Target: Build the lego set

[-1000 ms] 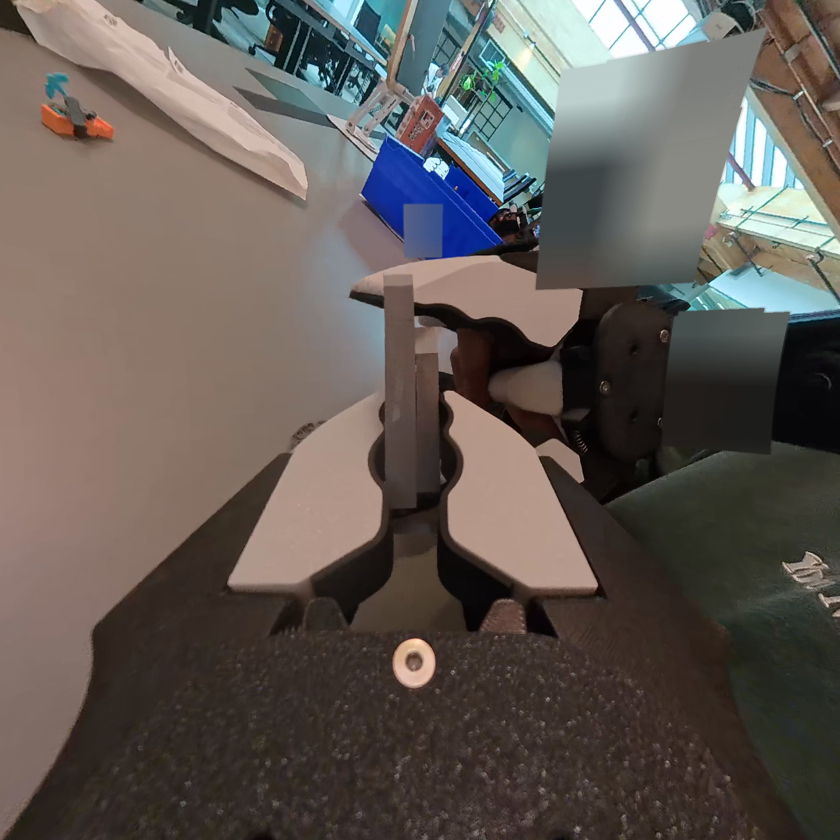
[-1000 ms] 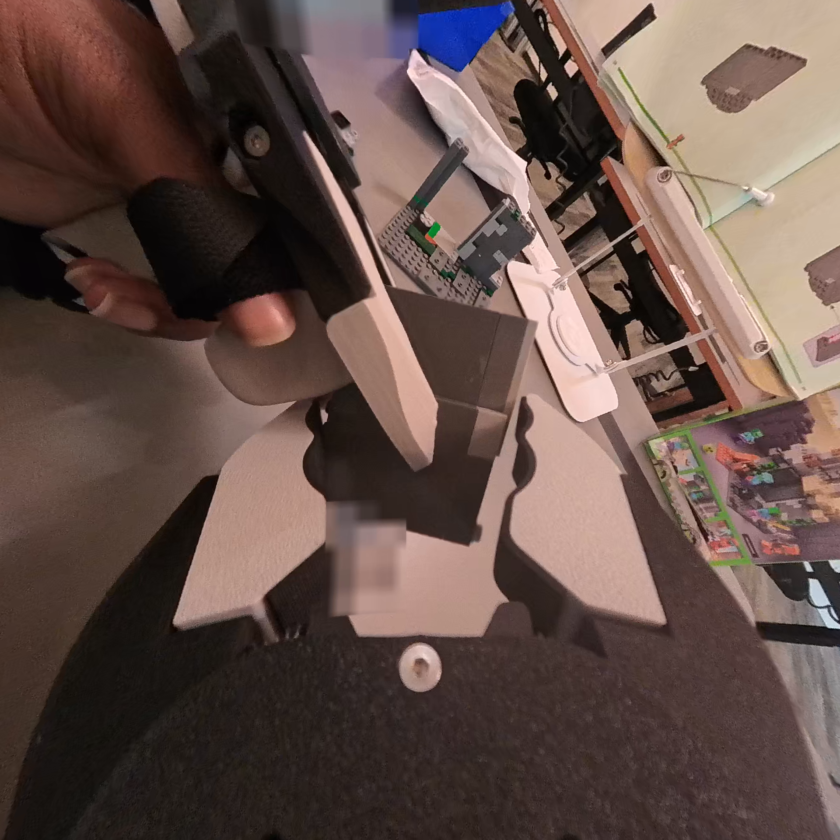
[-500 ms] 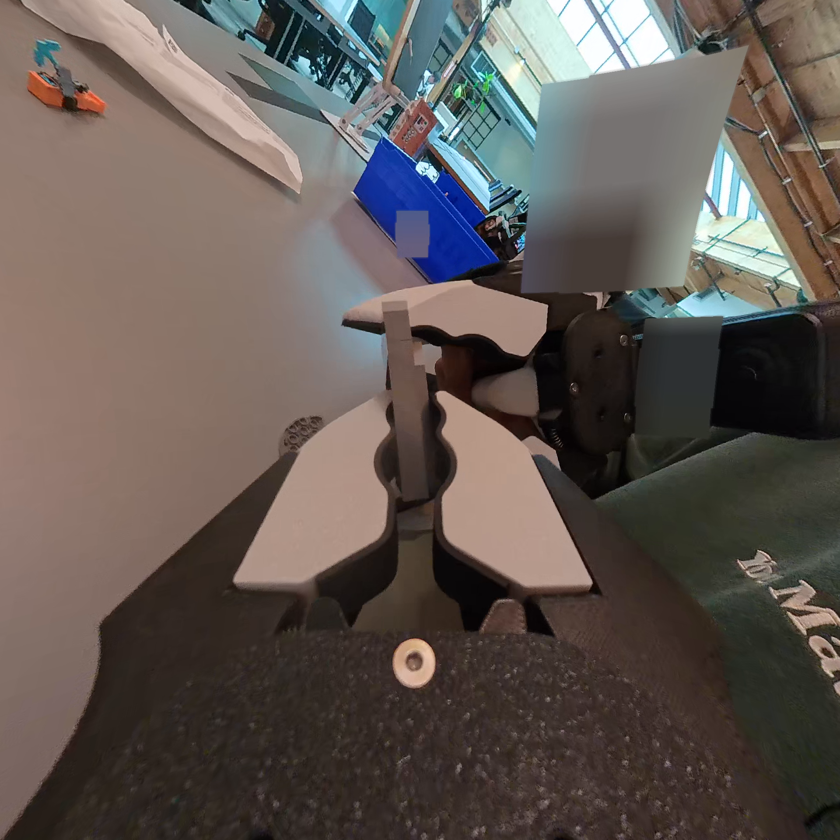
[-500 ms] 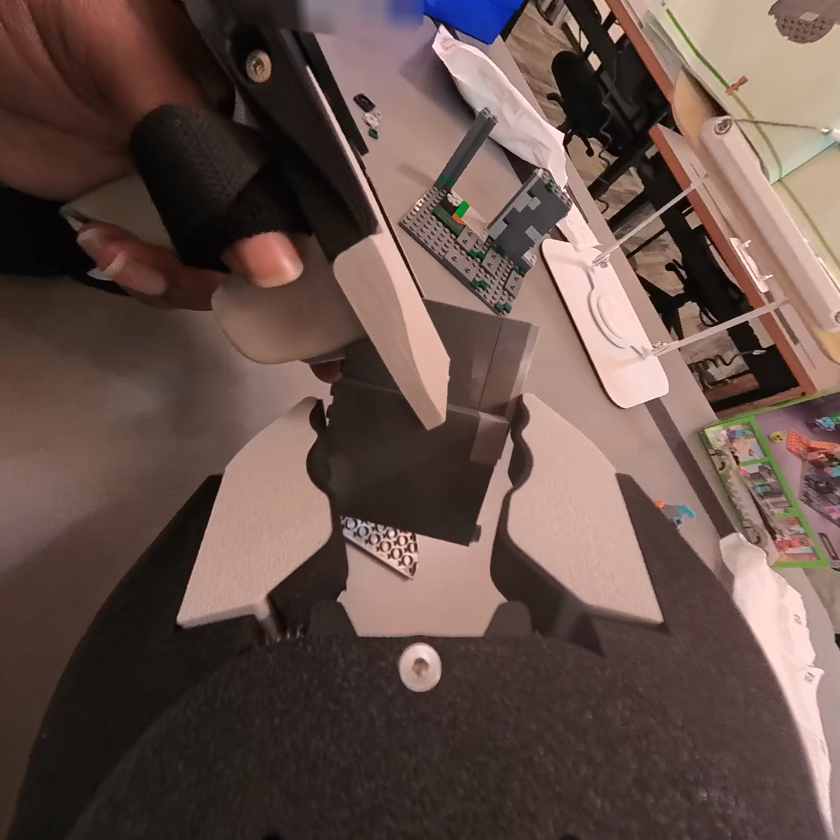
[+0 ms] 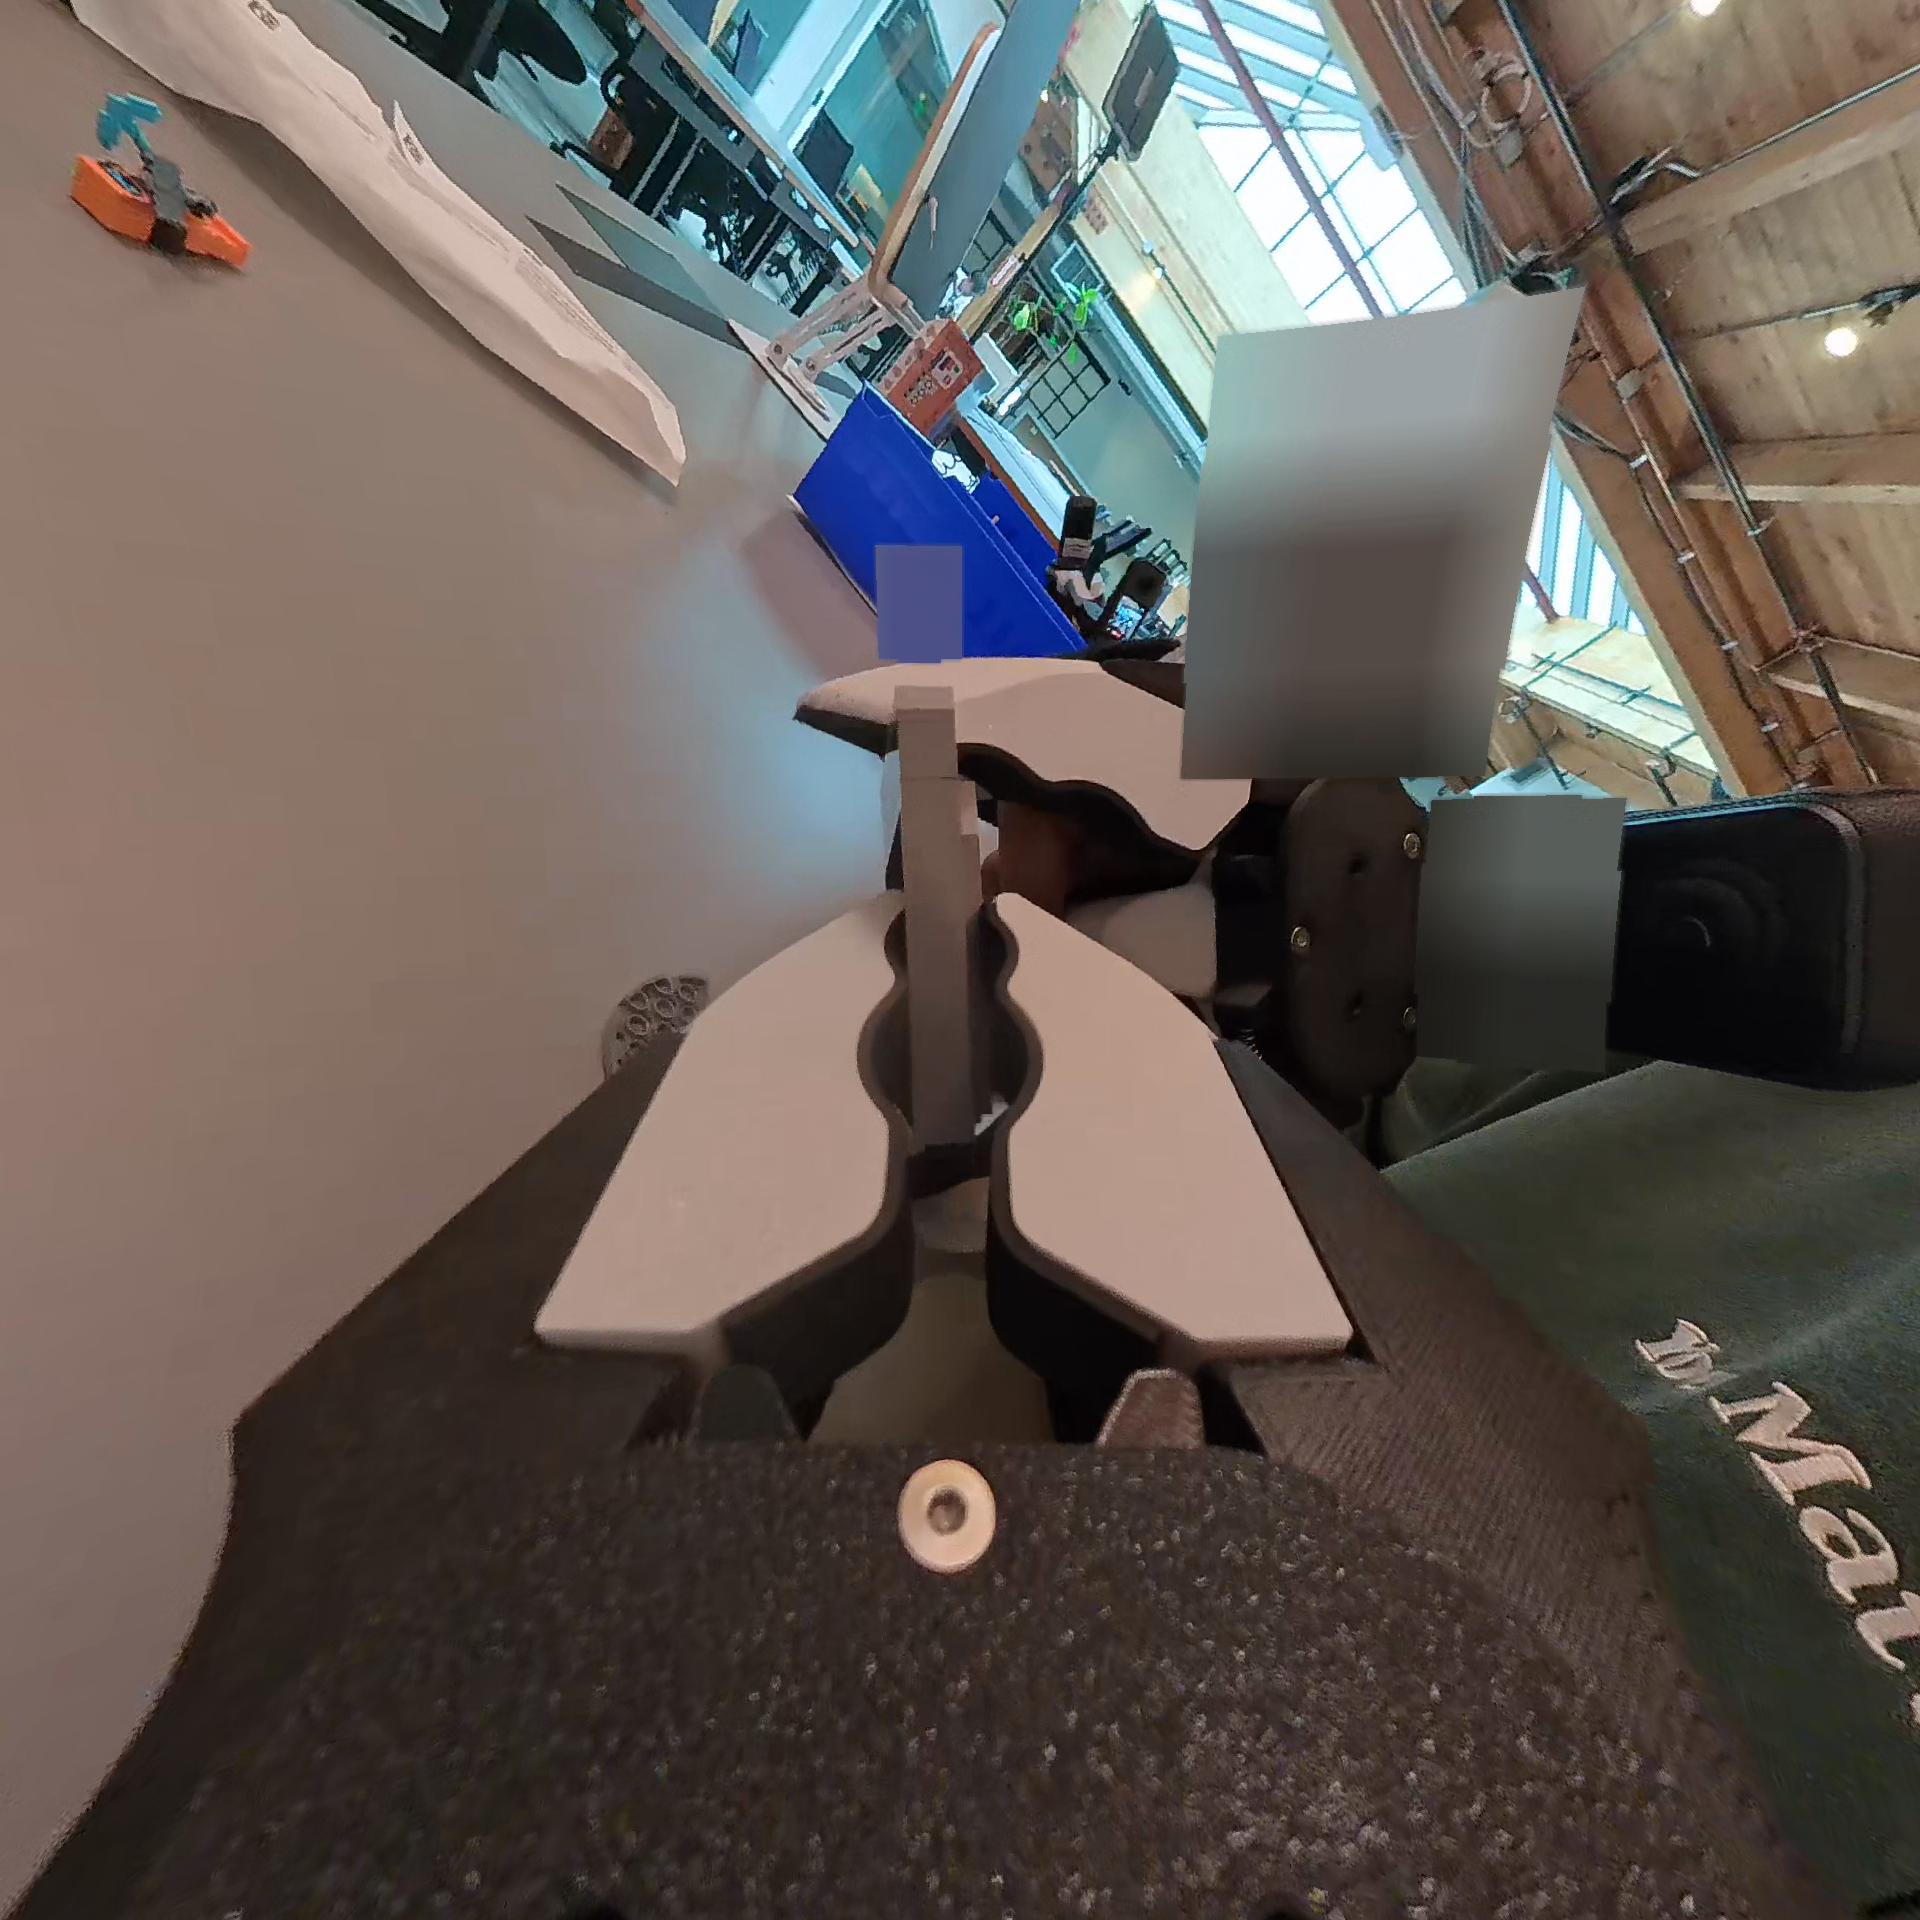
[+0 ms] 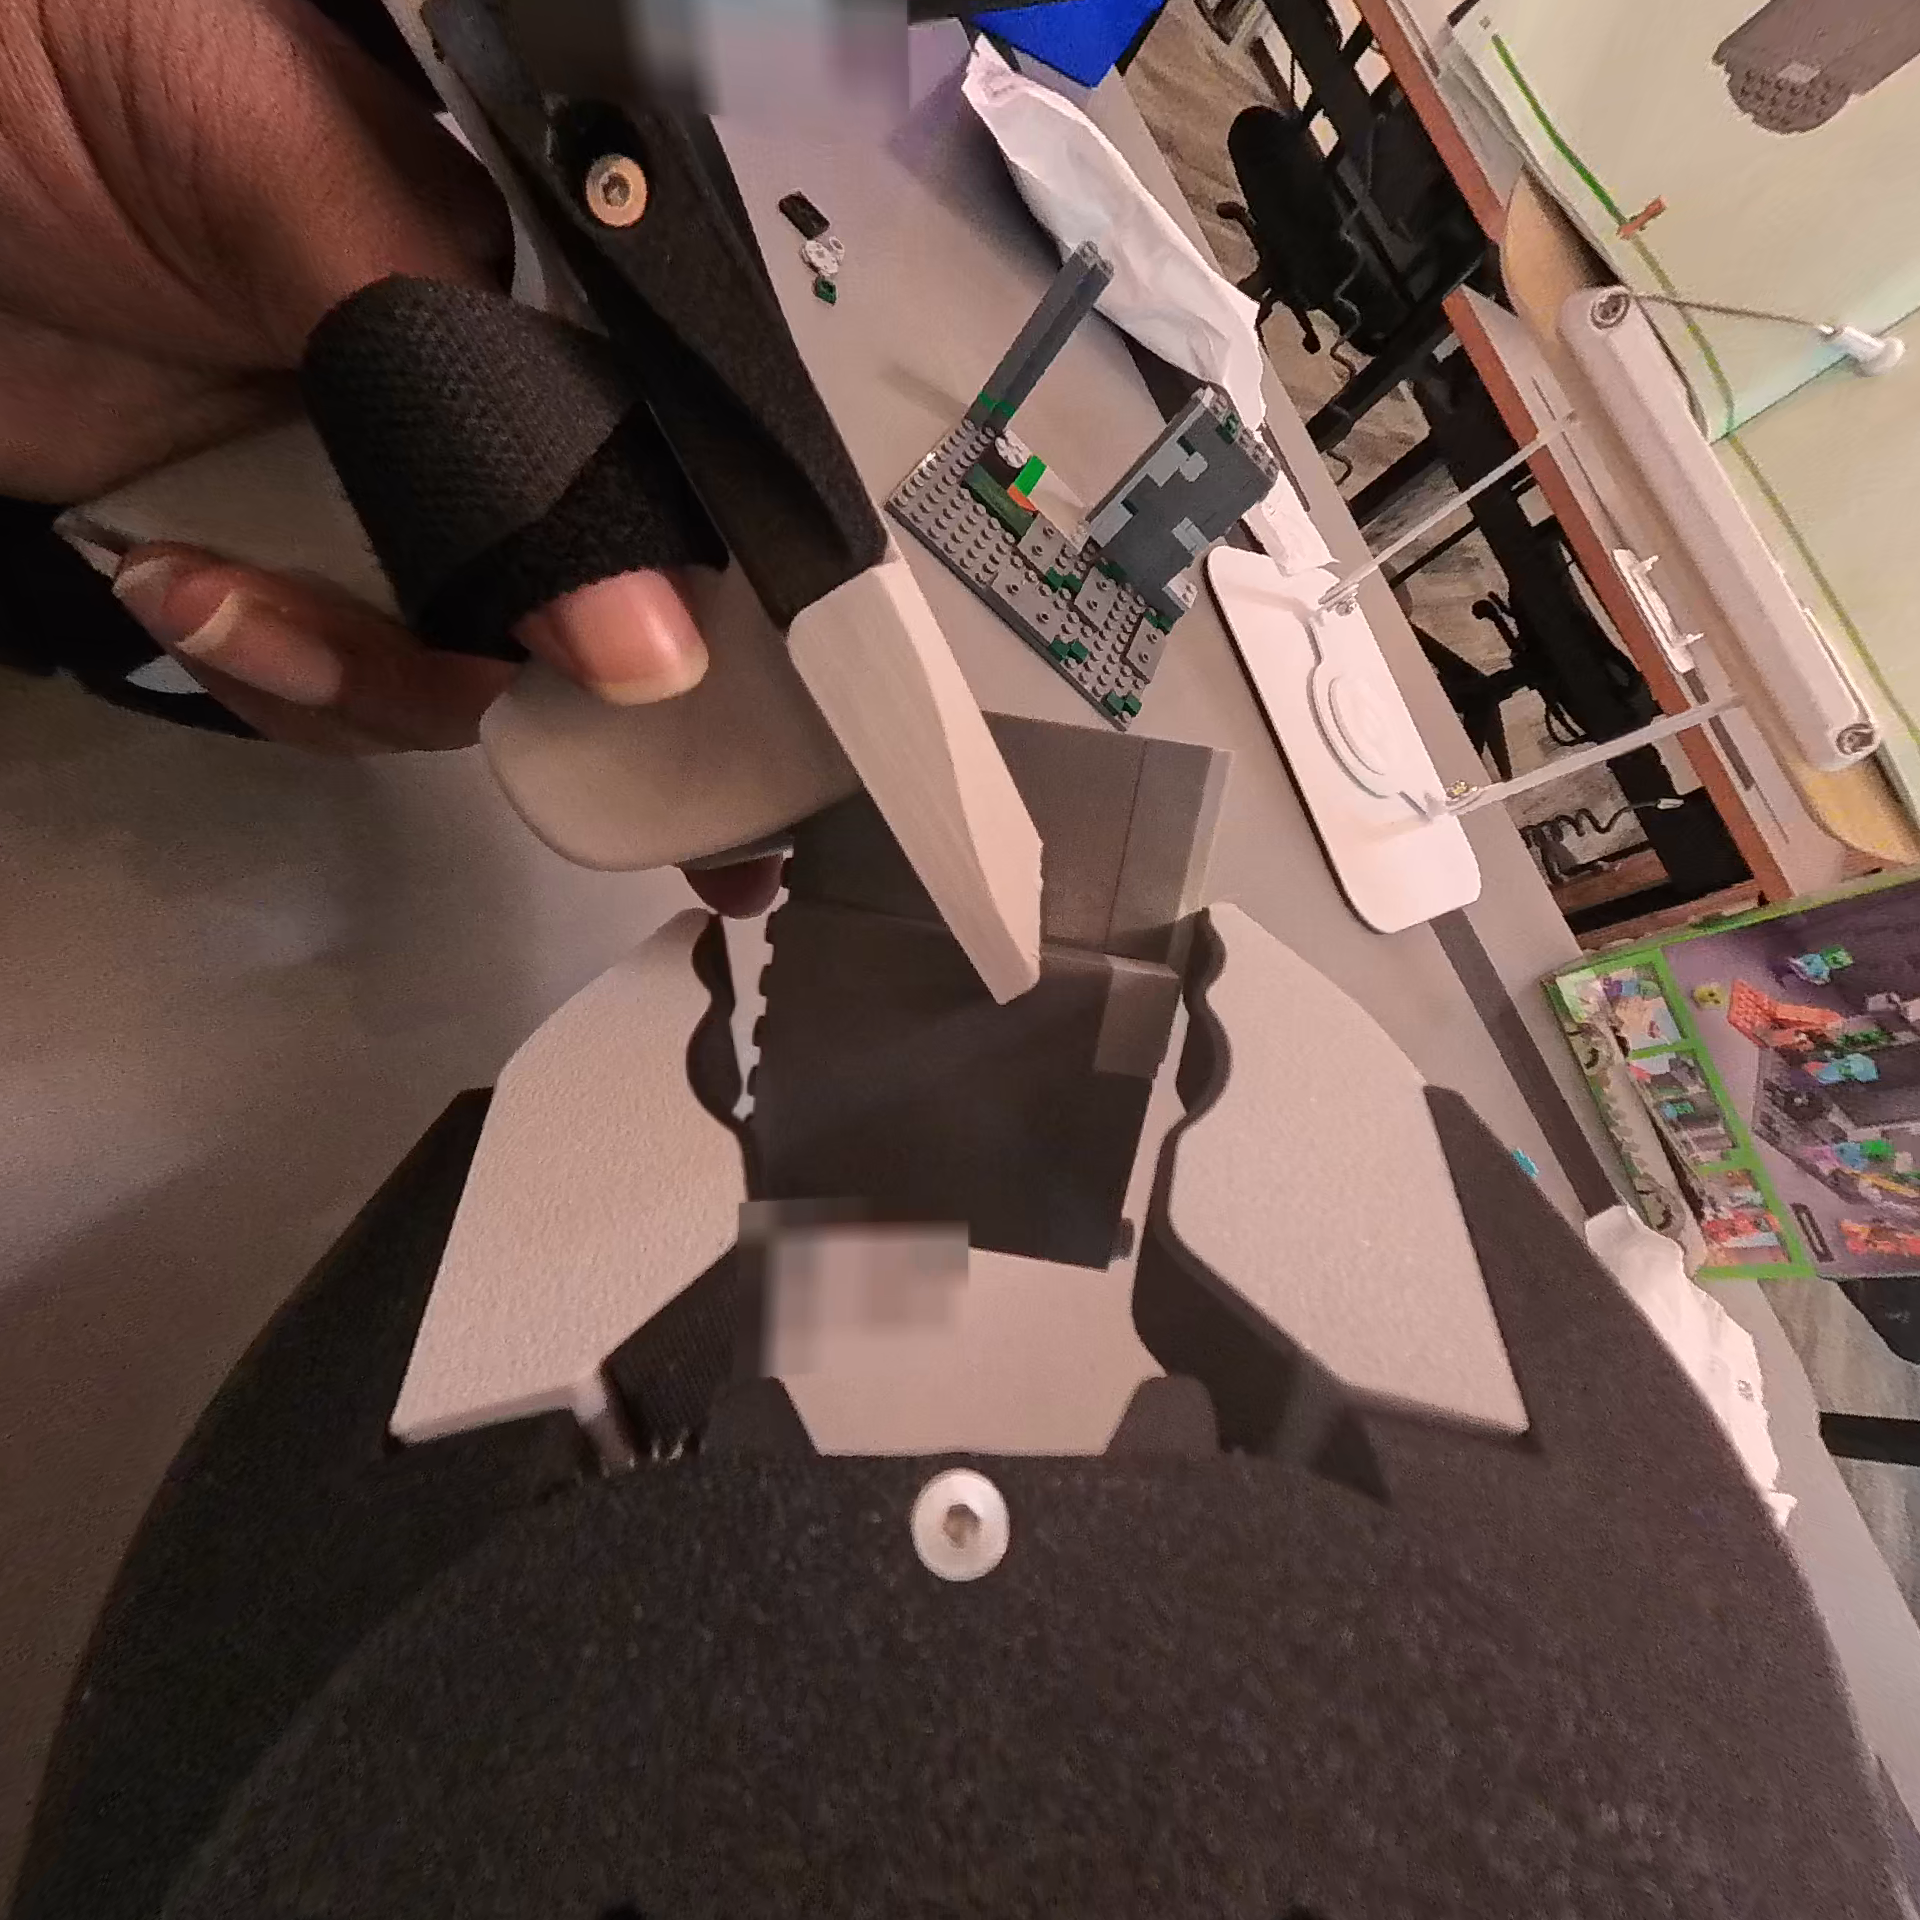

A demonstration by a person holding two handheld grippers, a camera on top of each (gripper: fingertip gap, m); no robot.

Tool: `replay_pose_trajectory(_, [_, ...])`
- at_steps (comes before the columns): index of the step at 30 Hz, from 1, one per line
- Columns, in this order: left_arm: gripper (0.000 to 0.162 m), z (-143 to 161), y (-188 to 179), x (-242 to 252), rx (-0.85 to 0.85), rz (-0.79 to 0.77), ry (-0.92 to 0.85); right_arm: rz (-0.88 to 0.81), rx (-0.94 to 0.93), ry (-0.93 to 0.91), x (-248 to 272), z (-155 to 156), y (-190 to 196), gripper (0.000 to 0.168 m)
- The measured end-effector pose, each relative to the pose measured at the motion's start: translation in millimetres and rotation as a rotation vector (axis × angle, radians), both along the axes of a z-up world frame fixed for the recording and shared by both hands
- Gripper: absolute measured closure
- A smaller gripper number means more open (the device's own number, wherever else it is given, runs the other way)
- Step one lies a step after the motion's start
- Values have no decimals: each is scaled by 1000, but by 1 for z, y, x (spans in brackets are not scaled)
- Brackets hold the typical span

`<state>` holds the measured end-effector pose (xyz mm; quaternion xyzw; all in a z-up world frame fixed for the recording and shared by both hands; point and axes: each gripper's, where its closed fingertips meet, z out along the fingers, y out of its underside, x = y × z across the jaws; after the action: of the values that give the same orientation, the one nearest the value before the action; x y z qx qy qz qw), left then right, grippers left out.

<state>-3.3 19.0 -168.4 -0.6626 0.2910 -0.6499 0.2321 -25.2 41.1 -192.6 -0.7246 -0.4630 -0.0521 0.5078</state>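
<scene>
The build looks early — on the worktop (image 6: 260, 1039) a grey baseplate (image 6: 1023, 582) carries one mottled wall and a thin post, with most of the set left to add. Both tools meet over a dark grey wall panel (image 6: 935, 1091): the right gripper (image 6: 951, 1049) spans its width, while the left gripper (image 5: 940, 1023) pinches it edge-on, its fingers (image 5: 769, 1132) nearly together.
</scene>
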Motion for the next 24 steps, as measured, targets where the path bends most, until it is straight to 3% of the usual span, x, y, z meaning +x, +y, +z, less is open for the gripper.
replay_pose_trajectory(7, [152, 18, -5, -8, 151, 0, -84, 43, 60, 54, -1, 13, -5, 81])
replay_pose_trajectory(13, [152, 33, -19, -29, 554, -63, -159, 229, -76, 474, -1, 40, -37, 83])
replay_pose_trajectory(17, [152, 28, -40, -35, 712, -177, -163, 347, -253, 651, 5, 43, -54, 102])
replay_pose_trajectory(24, [152, 18, -64, -29, 832, -312, -157, 533, -191, 489, -14, 45, -73, 122])
